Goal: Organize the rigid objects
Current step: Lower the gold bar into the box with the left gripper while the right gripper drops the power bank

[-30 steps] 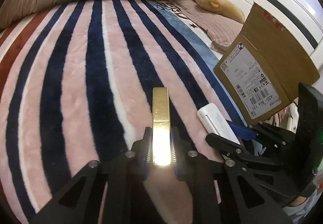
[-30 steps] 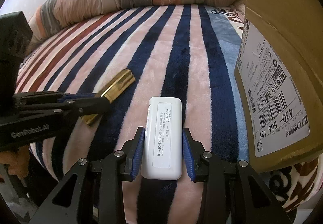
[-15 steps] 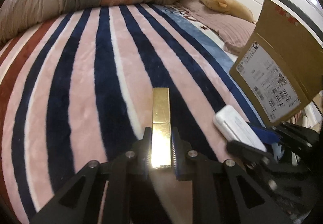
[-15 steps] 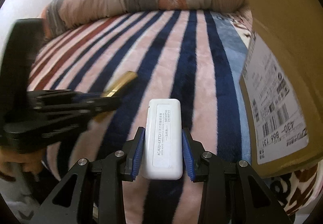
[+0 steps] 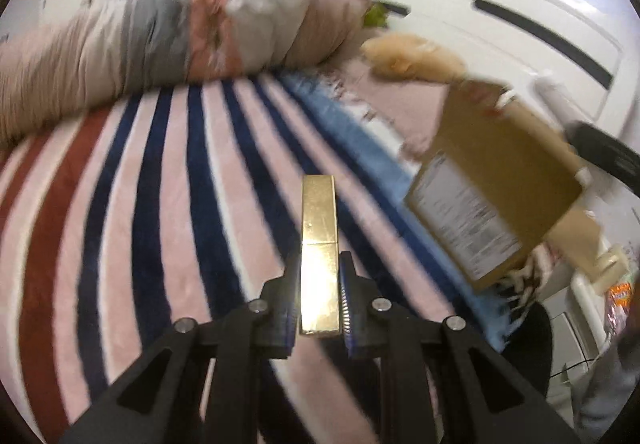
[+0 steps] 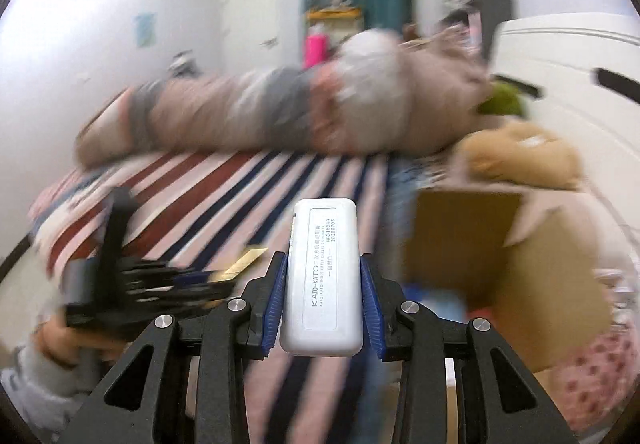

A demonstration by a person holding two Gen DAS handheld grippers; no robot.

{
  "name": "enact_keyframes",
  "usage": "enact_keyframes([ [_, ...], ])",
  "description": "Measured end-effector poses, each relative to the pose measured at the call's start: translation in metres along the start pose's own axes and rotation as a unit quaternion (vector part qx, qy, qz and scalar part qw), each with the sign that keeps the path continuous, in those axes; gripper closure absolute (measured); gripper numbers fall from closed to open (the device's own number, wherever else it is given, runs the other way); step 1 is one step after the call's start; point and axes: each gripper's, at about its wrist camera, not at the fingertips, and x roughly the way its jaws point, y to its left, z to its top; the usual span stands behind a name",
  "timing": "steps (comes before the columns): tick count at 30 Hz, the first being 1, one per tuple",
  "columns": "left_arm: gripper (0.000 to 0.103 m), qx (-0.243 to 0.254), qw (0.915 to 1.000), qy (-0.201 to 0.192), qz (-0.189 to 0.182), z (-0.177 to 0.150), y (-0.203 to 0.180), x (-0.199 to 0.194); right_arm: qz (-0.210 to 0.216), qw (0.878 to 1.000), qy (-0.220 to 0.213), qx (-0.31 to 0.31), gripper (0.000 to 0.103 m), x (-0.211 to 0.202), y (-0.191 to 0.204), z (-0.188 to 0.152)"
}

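My left gripper (image 5: 319, 276) is shut on a shiny gold rectangular case (image 5: 318, 228) and holds it in the air above the striped blanket (image 5: 132, 212). My right gripper (image 6: 323, 280) is shut on a white flat case (image 6: 323, 276) with printed text, also held in the air. In the right wrist view the left gripper (image 6: 208, 278) shows at lower left with the gold case (image 6: 244, 260) sticking out of it. A brown cardboard box (image 5: 492, 188) with a shipping label stands on the bed's right side; it also shows in the right wrist view (image 6: 500, 252).
A rolled quilt (image 5: 180, 36) lies across the far end of the bed. A tan plush toy (image 5: 416, 56) lies near the white headboard (image 5: 500, 24). Both views are motion-blurred.
Both grippers have lifted and pulled back from the bed, each still holding its case. The views now tilt up and show the room; the box looks farther away.
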Motion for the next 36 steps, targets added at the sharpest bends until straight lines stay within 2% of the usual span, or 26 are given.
enact_keyframes([
  [2,0.088,0.02,0.9997,-0.016,-0.006,0.016,-0.017,-0.017,-0.044,0.999,0.002,0.014,0.072,-0.002,-0.033,0.007],
  [4,0.088,0.034,0.9988,-0.03,-0.017,0.032,-0.033,-0.032,-0.082,0.996,0.037,0.005,0.072,0.011,-0.063,0.01],
  [7,0.088,0.057,0.9969,-0.042,-0.032,0.056,-0.062,-0.043,-0.097,0.991,0.093,-0.001,0.072,0.039,-0.093,0.009],
  [9,0.088,0.077,0.9944,-0.045,-0.056,0.074,-0.085,-0.045,-0.092,0.987,0.129,-0.002,0.072,0.062,-0.108,0.005],
  [12,0.088,0.106,0.9913,-0.036,-0.069,0.095,-0.118,-0.034,-0.083,0.985,0.154,0.001,0.072,0.071,-0.125,-0.007],
  [18,0.088,0.133,0.9851,0.029,-0.105,0.104,-0.163,0.009,-0.052,0.992,0.113,0.03,0.07,0.05,-0.142,-0.019],
  [24,0.088,0.152,0.9803,0.086,-0.092,0.098,-0.188,0.046,-0.027,0.995,0.088,0.039,0.07,0.029,-0.149,-0.031],
  [29,0.088,0.173,0.9785,0.095,-0.059,0.09,-0.194,0.062,-0.019,0.995,0.086,0.052,0.069,0.025,-0.156,-0.037],
  [36,0.086,0.168,0.9794,0.09,-0.066,0.088,-0.191,0.06,-0.02,0.994,0.085,0.062,0.069,0.022,-0.159,-0.038],
])
